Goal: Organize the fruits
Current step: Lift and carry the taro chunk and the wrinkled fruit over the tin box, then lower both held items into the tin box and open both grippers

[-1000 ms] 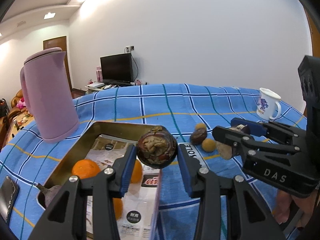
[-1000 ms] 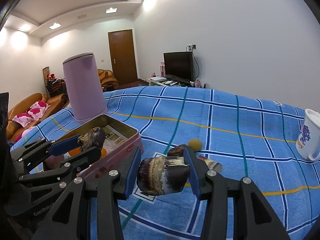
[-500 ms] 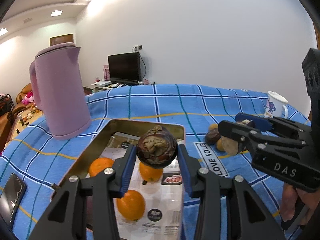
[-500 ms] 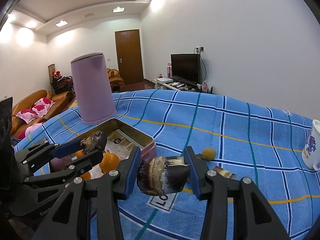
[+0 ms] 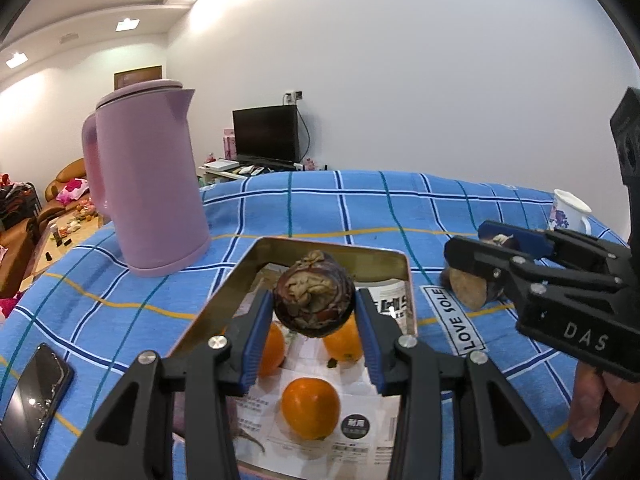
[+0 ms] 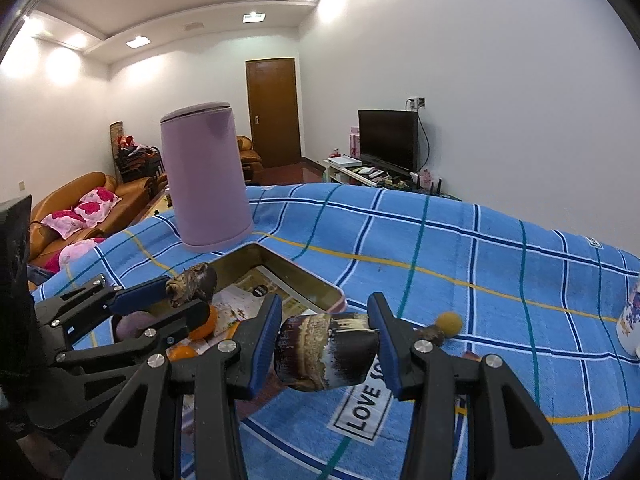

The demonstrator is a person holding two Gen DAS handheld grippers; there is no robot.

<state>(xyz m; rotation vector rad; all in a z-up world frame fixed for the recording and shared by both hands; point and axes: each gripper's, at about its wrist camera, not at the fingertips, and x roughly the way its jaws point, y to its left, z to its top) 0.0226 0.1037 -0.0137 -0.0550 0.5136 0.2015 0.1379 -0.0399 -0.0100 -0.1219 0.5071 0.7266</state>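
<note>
Left gripper [image 5: 314, 312]: blue pads pressed on either side of a round, dark purple mangosteen [image 5: 315, 295], held in the air over the tin [image 5: 408, 280]. The tin is an open, gold-walled rectangular box lined with printed paper, standing on the blue plaid cloth [image 5: 340, 208] in the near-left part of the table. Three oranges lie on the paper: one [image 5: 310, 407] nearest the camera, one [image 5: 344, 342] under the held fruit, one [image 5: 271, 348] partly behind the left pad.

Right gripper [image 6: 326, 350]: pads closed on a dark brown piece of fruit [image 6: 326, 354] with a pale, streaked face, held above the cloth just right of the tin, over a white "LOVE SOLE" label [image 6: 366, 402].

On the cloth beyond the right gripper, a small yellow fruit [image 6: 449, 322] touches a dark one [image 6: 431, 333].

A pink kettle [image 5: 150, 184] stands upright near the tin's far-left corner. A white mug [image 5: 568, 214] stands at the table's right edge. A phone [image 5: 34, 392] lies flat at the near-left edge.
</note>
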